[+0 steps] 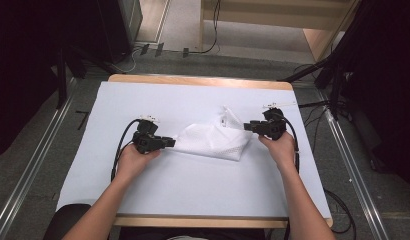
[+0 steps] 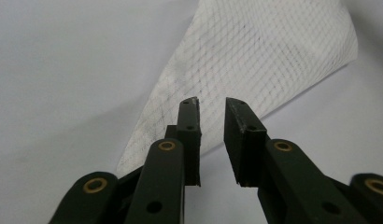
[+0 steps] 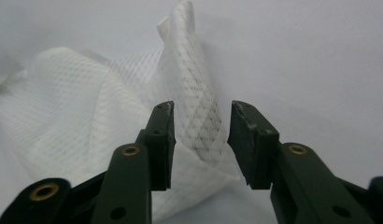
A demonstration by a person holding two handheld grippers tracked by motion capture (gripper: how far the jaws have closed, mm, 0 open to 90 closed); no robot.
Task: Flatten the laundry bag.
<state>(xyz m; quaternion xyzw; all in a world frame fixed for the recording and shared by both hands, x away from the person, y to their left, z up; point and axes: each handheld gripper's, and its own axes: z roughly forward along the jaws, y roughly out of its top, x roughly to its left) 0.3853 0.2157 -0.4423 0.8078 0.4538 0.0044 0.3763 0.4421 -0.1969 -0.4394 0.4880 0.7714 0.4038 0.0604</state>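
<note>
A white mesh cloth (image 1: pixel 213 140) lies crumpled and partly folded in the middle of the white-covered table (image 1: pixel 193 190). At the cloth's left corner, my left gripper (image 1: pixel 170 142) lies low and is open. In the left gripper view its jaws (image 2: pixel 212 105) stand apart with a gap, and the cloth (image 2: pixel 264 56) spreads just beyond the tips. My right gripper (image 1: pixel 247 127) is at the cloth's right end, open. In the right gripper view a raised fold of the cloth (image 3: pixel 192 93) stands in the gap between the jaws (image 3: pixel 202 109), and the pads do not press on it.
The table's wooden edge (image 1: pixel 203 221) runs along the front. Black cables (image 1: pixel 118 150) trail from both grippers over the sheet. Metal floor rails (image 1: pixel 38 165) flank the table, with dark stands and cables (image 1: pixel 338 75) at the back right.
</note>
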